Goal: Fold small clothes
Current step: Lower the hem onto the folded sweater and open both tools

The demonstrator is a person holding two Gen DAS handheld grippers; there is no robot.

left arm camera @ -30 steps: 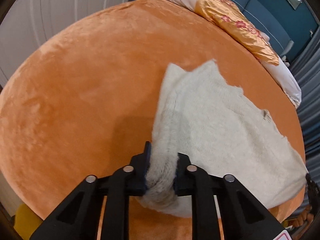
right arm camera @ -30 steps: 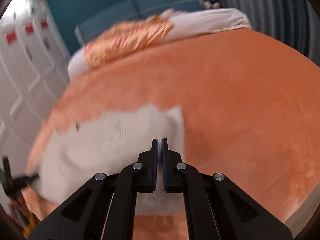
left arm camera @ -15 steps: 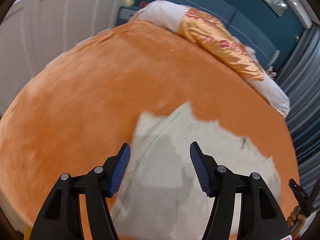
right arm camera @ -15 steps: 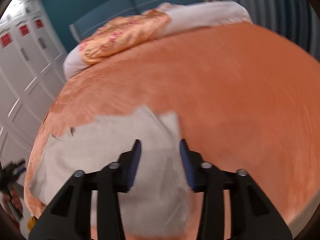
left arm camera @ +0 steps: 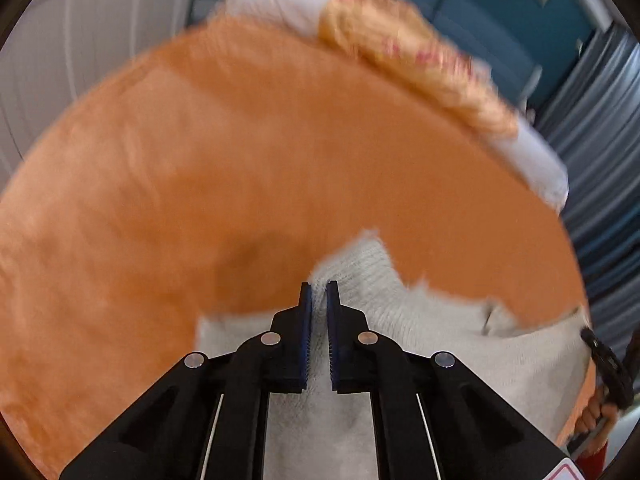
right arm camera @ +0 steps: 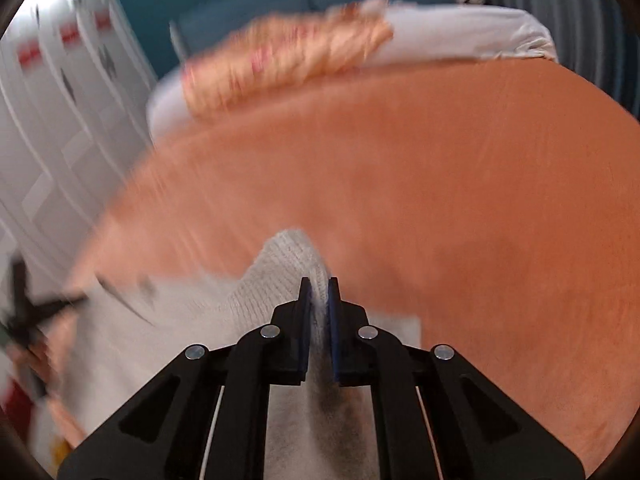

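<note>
Both tools, left (left arm camera: 319, 292) & right (right arm camera: 319, 290), just reclosed, pinching cream knit (left arm camera: 460, 344) on orange bedspread (left arm camera: 248, 168); teal wall (left arm camera: 500, 20) behind.

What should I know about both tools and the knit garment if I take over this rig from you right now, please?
Left tool: its jaws have just been closing and are now shut on a fold of the cream knit garment.
Right tool: likewise just closed, pinching a raised fold of the same garment.
The garment lies at the near edge of the orange bedspread, with a flap already doubled over.
Done: both folds gripped.
Left: probably carry both across, lay them flat, release and smooth. The frames are blurred, so check the grips first.
</note>
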